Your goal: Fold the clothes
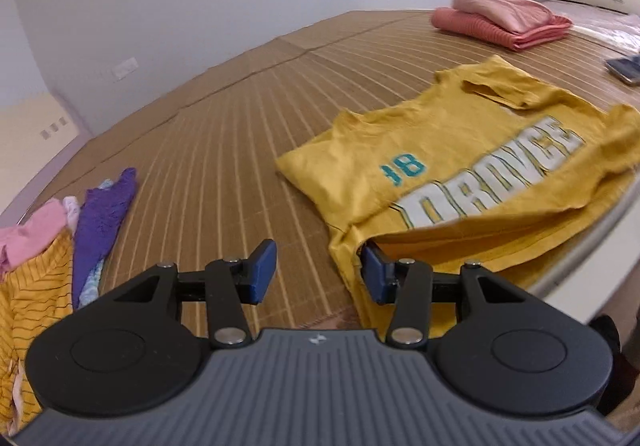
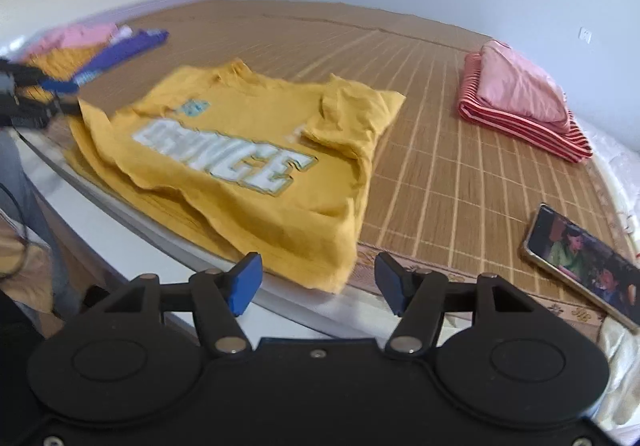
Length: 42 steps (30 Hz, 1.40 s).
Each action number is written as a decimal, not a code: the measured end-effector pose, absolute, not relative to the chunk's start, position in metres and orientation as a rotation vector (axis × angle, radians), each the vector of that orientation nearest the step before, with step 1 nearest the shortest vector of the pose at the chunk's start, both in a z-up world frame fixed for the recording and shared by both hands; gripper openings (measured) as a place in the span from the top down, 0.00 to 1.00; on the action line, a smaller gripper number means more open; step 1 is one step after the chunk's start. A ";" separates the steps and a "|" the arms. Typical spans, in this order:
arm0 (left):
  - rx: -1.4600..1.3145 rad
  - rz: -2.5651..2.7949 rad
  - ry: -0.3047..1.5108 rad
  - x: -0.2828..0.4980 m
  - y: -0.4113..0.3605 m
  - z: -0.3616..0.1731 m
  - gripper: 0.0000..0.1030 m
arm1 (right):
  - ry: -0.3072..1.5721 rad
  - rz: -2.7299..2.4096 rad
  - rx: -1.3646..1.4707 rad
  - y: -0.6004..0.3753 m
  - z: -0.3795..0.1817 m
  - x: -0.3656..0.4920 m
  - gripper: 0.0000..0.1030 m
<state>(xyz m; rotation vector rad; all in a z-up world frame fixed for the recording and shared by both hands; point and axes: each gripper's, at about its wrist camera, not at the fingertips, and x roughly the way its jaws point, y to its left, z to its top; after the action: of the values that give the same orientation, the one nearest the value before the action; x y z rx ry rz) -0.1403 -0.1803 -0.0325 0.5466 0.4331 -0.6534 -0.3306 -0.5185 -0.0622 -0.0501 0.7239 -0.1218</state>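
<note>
Seeing both my claws parted and empty at the near bed edge, left gripper (image 1: 318,272) at the yellow T-shirt's (image 1: 460,166) hem corner, right gripper (image 2: 316,282) at the opposite near corner, shirt lying crosswise between them.

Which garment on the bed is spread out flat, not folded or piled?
The yellow T-shirt with white lettering at the near edge. The pink and striped stack is folded; the purple-and-pink heap is bunched.

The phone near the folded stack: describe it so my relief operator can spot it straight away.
Start from the bamboo mat covering the bed. In the right wrist view, the folded pink and striped stack sits far right; nearer the camera, by the mat's edge, lies the phone. It is the only flat, dark, glossy thing there, its screen lit with a video.
</note>
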 end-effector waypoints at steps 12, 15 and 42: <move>0.495 -0.642 0.503 -0.133 -0.180 -0.036 0.48 | 0.745 -0.179 -0.153 -0.513 -0.076 -0.321 0.38; 0.495 -0.641 0.510 -0.133 -0.180 -0.039 0.48 | 0.708 -0.211 -0.163 -0.517 -0.071 -0.321 0.38; 0.517 -0.638 0.553 -0.132 -0.182 -0.050 0.48 | 0.693 -0.271 -0.261 -0.511 -0.079 -0.321 0.38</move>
<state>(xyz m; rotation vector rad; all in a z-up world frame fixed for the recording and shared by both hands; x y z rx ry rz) -0.1316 -0.1818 -0.0498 0.5168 0.5527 -0.6377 -0.3215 -0.5107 -0.0788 -0.2611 0.6931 -0.2714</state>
